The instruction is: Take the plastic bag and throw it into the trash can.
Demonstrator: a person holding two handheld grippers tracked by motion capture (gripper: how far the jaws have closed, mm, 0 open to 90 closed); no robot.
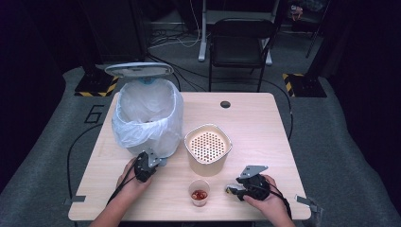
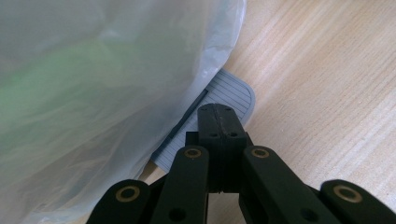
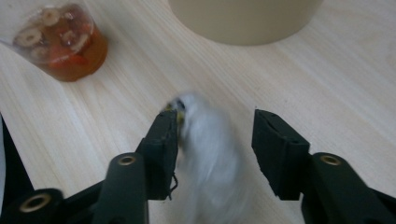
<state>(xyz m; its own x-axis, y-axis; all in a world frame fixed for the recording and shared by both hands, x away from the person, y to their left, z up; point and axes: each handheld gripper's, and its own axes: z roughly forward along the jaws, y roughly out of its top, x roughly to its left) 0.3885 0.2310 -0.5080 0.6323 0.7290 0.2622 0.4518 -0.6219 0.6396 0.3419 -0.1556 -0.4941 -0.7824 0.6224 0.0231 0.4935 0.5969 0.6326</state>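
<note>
I am working at a pale wooden table [image 1: 255, 118] in a dark room, with a black chair [image 1: 241, 45] and loose cables on the grey floor behind it. At the table's left stands a pedal bin [image 1: 147, 118] lined with a white bag, its lid [image 1: 139, 70] standing up. My left gripper [image 1: 144, 166] sits at the bin's foot; in the left gripper view its jaws are pressed together and rest on the ribbed grey pedal [image 2: 233, 91], so I judge that the bin is being held open, ready to take rubbish.

My right gripper [image 3: 215, 140] is low over the table near the front right. Its jaws stand apart around a crumpled white wad [image 3: 210, 154], blurred, probably tissue; the left jaw touches it and the right one does not, so it is not yet pinched and it lies on the wood. Just beside it stands a small clear cup [image 3: 60, 39] of reddish liquid with food scraps, and behind that a beige container [image 1: 208, 147] with a perforated insert.

As I judge it, the clearing is at an early stage: bin open, wad not grasped, cup untouched. Lifting the wad and carrying it to the bin remain.
</note>
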